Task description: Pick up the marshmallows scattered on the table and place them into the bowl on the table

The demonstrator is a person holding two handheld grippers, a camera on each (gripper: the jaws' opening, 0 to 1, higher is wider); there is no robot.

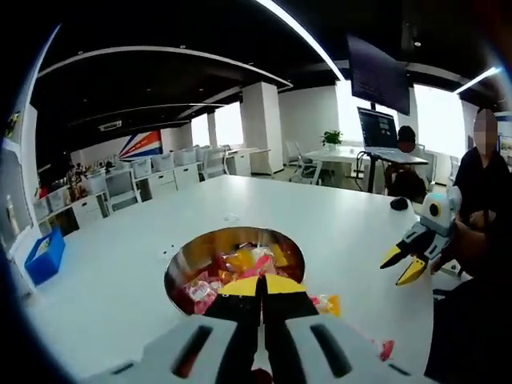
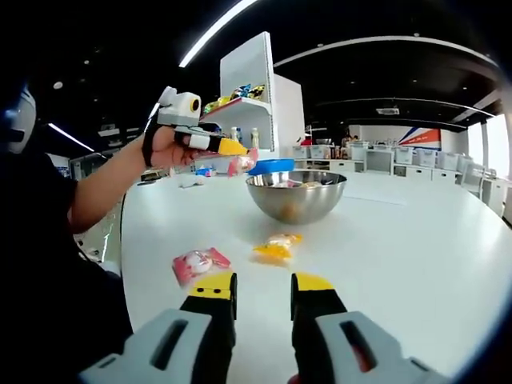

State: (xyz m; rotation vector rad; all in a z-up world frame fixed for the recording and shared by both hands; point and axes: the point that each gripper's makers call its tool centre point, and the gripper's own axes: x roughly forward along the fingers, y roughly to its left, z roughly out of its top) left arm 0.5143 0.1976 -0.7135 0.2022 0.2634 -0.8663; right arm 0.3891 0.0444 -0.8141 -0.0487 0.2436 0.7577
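- Left gripper [image 2: 240,156] raised beside the bowl [image 2: 295,194], forearm lifted off the table [image 2: 416,240]; jaws pinched on a pink marshmallow [image 2: 241,165].
- Right gripper [image 2: 263,290] low over the near table edge, jaws apart, holding nothing.
- Pink packet [image 2: 198,263] and yellow packet [image 2: 277,246] lie between it and the bowl.

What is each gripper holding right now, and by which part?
The left gripper pinches a pink marshmallow packet by its edge, beside the bowl. The right gripper is open and holds nothing.
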